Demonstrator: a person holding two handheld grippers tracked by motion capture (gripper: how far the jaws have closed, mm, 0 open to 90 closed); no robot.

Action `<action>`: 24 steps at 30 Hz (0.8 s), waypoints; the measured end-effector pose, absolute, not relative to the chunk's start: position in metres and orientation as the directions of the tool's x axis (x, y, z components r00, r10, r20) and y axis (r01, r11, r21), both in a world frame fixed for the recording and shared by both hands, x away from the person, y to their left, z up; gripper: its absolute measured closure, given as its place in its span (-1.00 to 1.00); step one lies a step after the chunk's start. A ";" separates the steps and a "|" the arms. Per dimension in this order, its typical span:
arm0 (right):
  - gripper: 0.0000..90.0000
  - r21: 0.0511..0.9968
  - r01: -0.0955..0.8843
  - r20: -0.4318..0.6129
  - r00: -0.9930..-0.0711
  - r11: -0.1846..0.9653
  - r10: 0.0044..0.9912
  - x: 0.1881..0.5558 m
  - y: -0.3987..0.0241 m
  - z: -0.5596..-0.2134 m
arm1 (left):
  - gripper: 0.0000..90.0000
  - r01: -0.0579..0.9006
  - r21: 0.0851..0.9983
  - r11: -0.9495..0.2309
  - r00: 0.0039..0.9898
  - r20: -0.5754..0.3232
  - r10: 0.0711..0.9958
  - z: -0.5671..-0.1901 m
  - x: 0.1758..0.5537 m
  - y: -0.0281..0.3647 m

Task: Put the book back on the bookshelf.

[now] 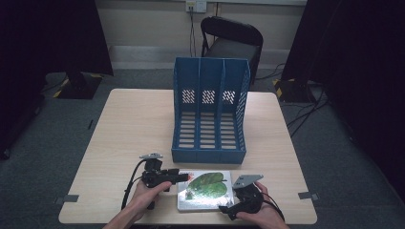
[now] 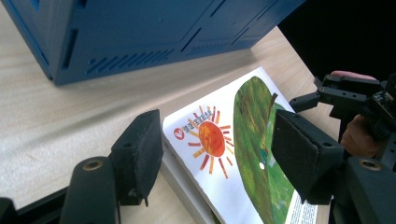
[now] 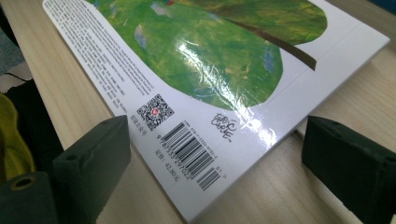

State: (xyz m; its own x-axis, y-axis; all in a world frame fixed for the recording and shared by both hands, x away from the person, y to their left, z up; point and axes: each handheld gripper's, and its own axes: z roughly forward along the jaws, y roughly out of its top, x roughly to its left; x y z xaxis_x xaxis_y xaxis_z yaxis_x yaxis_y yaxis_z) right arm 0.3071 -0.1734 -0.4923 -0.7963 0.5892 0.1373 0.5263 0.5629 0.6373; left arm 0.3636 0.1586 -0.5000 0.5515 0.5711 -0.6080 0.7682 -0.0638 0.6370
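- Right gripper [image 1: 228, 208] sits closest to us, at the near right corner of the book [image 1: 205, 190]; its jaws stand apart on either side of that barcode corner, nothing pinched as far as we see.
- Left gripper [image 1: 184, 177] is at the book's far left corner, jaws apart w/ one low beside the book's edge and one above the cover; pads don't look pressed on yet.
- Book lies flat on the table [image 1: 133, 124], just in front of the blue file rack [image 1: 210, 112], near the front edge.
- Risk 1: we reckon the glossy cover slips if we clamp only a thin corner; cover may bend or peel up instead of the whole book lifting.
- Risk 2: the lower jaw may not get under the book, shoving it toward the rack or off the table edge.
- Risk 3: uneven lift btwn the two hands twists the book.
- Rack: three slots, all look empty from the high view.
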 end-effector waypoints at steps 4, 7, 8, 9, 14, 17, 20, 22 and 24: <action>-0.83 0.637 0.530 0.142 -0.794 0.560 0.591 0.308 -0.174 -0.492 | -0.25 0.796 0.605 -0.011 0.516 -0.670 0.534 -0.501 0.363 0.163; -0.84 0.638 0.533 0.145 -0.792 0.556 0.593 0.308 -0.174 -0.492 | -0.18 0.805 0.593 0.018 0.502 -0.696 0.514 -0.502 0.364 0.166; -0.84 0.637 0.535 0.149 -0.792 0.555 0.592 0.308 -0.174 -0.492 | -0.18 0.807 0.591 0.022 0.498 -0.699 0.513 -0.502 0.364 0.166; -0.84 0.636 0.537 0.153 -0.791 0.554 0.592 0.308 -0.174 -0.492 | -0.12 0.814 0.580 0.021 0.497 -0.715 0.492 -0.503 0.364 0.165; -0.84 0.642 0.544 0.173 -0.789 0.541 0.590 0.309 -0.175 -0.491 | -0.10 0.809 0.585 -0.058 0.539 -0.698 0.470 -0.503 0.357 0.150; -0.83 0.651 0.536 0.168 -0.793 0.538 0.586 0.309 -0.175 -0.490 | -0.05 0.779 0.619 -0.104 0.582 -0.650 0.488 -0.498 0.352 0.145; -0.83 0.658 0.531 0.169 -0.795 0.534 0.582 0.309 -0.175 -0.489 | -0.03 0.754 0.636 -0.167 0.624 -0.612 0.485 -0.496 0.351 0.141; -0.82 0.658 0.531 0.170 -0.796 0.534 0.581 0.309 -0.175 -0.488 | -0.03 0.757 0.623 -0.198 0.630 -0.614 0.475 -0.498 0.349 0.136; -0.82 0.657 0.532 0.169 -0.795 0.534 0.583 0.310 -0.175 -0.488 | -0.04 0.750 0.619 -0.234 0.646 -0.607 0.464 -0.500 0.347 0.130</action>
